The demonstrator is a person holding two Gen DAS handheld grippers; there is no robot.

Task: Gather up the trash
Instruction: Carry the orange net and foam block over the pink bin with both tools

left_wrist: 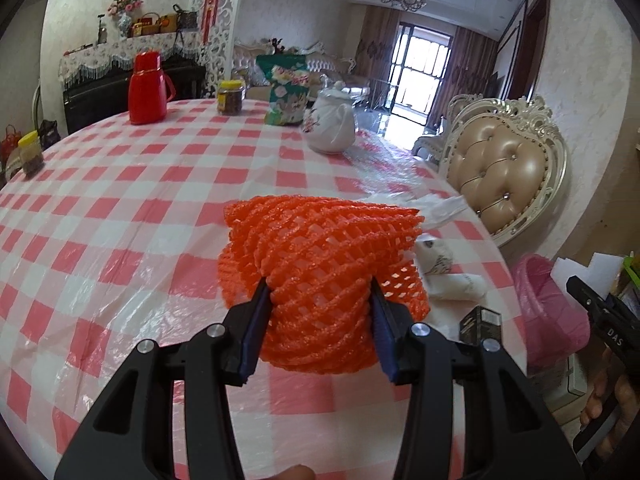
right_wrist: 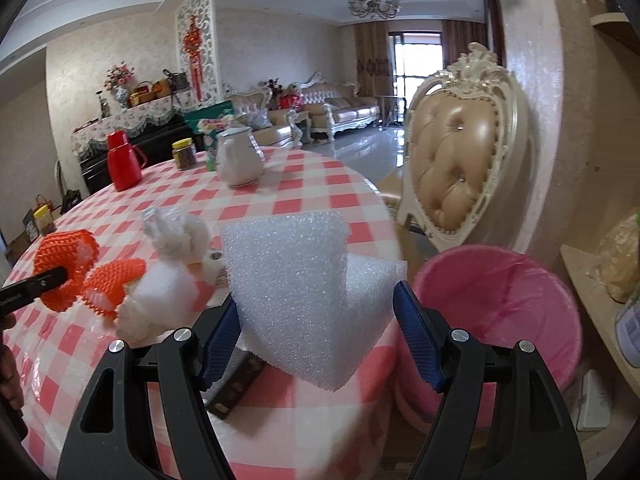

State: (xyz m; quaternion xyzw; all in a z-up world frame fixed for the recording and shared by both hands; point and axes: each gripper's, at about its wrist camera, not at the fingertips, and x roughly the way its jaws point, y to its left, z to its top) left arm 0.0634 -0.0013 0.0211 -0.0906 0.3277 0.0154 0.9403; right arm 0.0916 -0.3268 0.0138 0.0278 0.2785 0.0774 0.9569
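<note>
Left gripper (left_wrist: 320, 312) is clamped on an orange foam mesh sleeve (left_wrist: 320, 256), right gripper (right_wrist: 318, 336) on a white foam sheet (right_wrist: 296, 292) that half hides a small dark box (right_wrist: 236, 384).

Orange foam fruit net (left_wrist: 320, 276): soft, open mesh. White foam sheet (right_wrist: 296, 288): matt, finely pebbled. Checked tablecloth (left_wrist: 120, 200): glossy, wrinkled plastic film. Pink bin liner (right_wrist: 500, 280): thin, shiny plastic. Chair back (left_wrist: 500, 168): glossy tufted leather-like upholstery.

Orange foam net (left_wrist: 320, 272), white foam sheet (right_wrist: 296, 296), both lifted.
</note>
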